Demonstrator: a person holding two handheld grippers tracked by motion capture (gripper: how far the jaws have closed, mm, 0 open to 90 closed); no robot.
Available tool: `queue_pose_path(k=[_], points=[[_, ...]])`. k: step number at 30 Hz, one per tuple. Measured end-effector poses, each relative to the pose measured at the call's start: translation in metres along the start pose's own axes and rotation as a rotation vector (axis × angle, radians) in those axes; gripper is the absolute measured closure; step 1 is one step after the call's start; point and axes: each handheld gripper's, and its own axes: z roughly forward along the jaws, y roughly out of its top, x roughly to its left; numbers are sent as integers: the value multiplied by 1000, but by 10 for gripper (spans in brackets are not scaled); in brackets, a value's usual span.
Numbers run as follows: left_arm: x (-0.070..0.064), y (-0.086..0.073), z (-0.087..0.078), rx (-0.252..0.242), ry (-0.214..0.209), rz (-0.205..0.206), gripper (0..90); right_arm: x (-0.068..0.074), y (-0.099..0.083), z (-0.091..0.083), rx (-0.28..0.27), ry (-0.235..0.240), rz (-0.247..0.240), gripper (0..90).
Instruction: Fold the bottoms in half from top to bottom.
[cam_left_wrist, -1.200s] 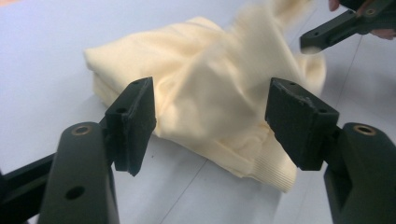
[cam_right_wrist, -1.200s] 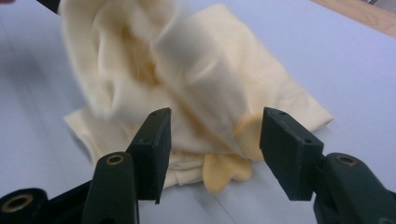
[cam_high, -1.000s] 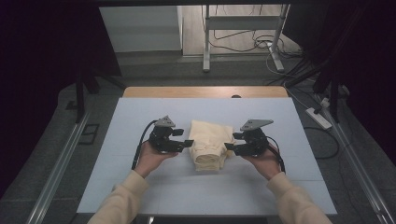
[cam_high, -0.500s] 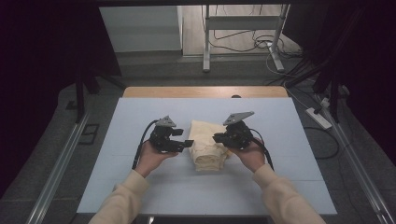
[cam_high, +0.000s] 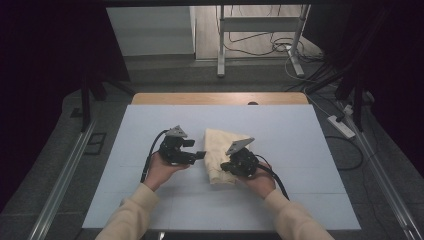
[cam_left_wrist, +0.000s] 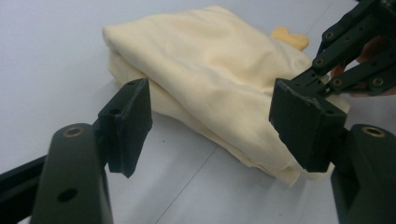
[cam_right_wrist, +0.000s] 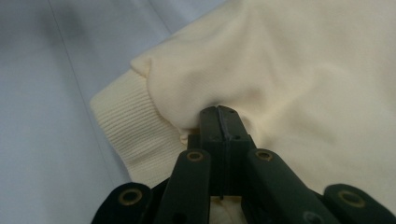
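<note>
The folded yellow cloth (cam_high: 222, 152) lies on the table (cam_high: 300, 135). The right tool (cam_high: 226, 166) pinches its near edge. The left tool (cam_high: 201, 154), jaws apart, sits just beside the cloth.

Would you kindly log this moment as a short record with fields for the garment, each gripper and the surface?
garment: folded cream garment, lying on the mat, ribbed cuff at one corner
left gripper: open, jaws apart beside the garment's edge, not touching it
right gripper: shut, pinching a fold of the garment near the cuff
surface: pale blue mat on a wooden table
</note>
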Motion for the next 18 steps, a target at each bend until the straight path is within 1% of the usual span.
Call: queue_pose_path(k=[1,3,5,9,12,14,18], points=[[-1,0,1,5,0,2,300,-1,-1,0,-3,8,15,893],[-3,1,2,12,2,10,299,-3,0,0,2,12,16,893],[-4,1,1,14,5,17,298,-3,-2,1,-9,13,24,893],[-2,1,0,2,1,8,300,-4,-2,-1,-16,20,34,892],[-2,1,1,5,-3,7,299,-6,-1,-3,-24,35,37,892],[-2,1,2,9,-4,15,299,-7,0,-7,-38,37,37,892],[-3,1,1,5,-8,16,300,-9,2,-22,-72,13,27,892]])
